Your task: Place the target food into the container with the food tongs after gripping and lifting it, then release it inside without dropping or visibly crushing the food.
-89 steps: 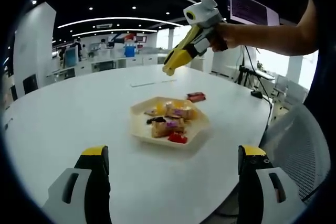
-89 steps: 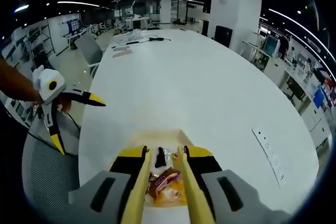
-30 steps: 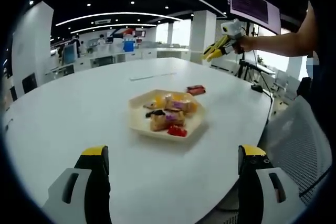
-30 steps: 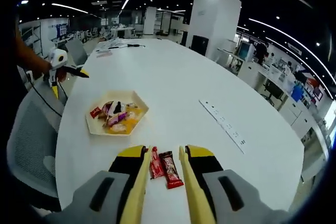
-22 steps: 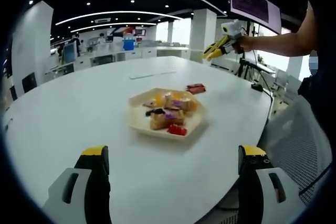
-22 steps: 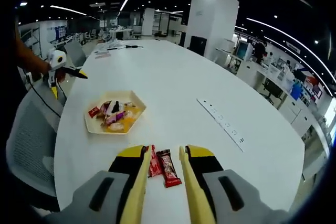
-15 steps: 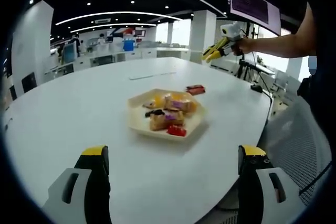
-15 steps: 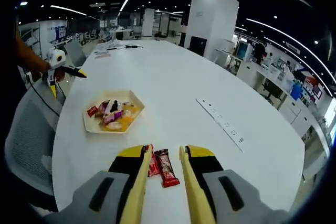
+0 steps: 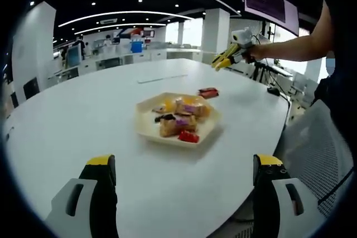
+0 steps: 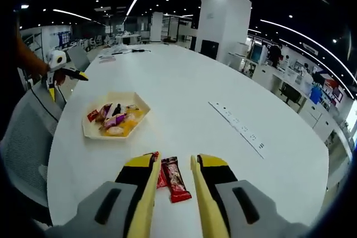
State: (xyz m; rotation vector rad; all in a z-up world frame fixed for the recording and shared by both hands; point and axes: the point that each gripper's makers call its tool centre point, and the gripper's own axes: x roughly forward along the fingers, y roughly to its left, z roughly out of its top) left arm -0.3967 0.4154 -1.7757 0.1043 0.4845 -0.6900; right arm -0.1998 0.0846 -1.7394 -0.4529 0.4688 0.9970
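Wrapped red snack bars (image 10: 172,179) lie on the white table (image 10: 184,104) between the parted right gripper (image 10: 174,185) tongs (ungripped); hexagonal tray (image 10: 92,131) sits beyond, leftward. Left gripper (image 9: 184,163) gapes wide.

1. Big white oval table (image 9: 83,121) (image 10: 184,82) carries everything.
2. Cream hexagonal tray (image 9: 146,129) (image 10: 89,129) w/ wrapped snacks sits on it.
3. Two red snack bars (image 9: 208,91) (image 10: 172,179) lie on tabletop, apart from tray.
4. Flush power strip (image 10: 237,128) near far edge.
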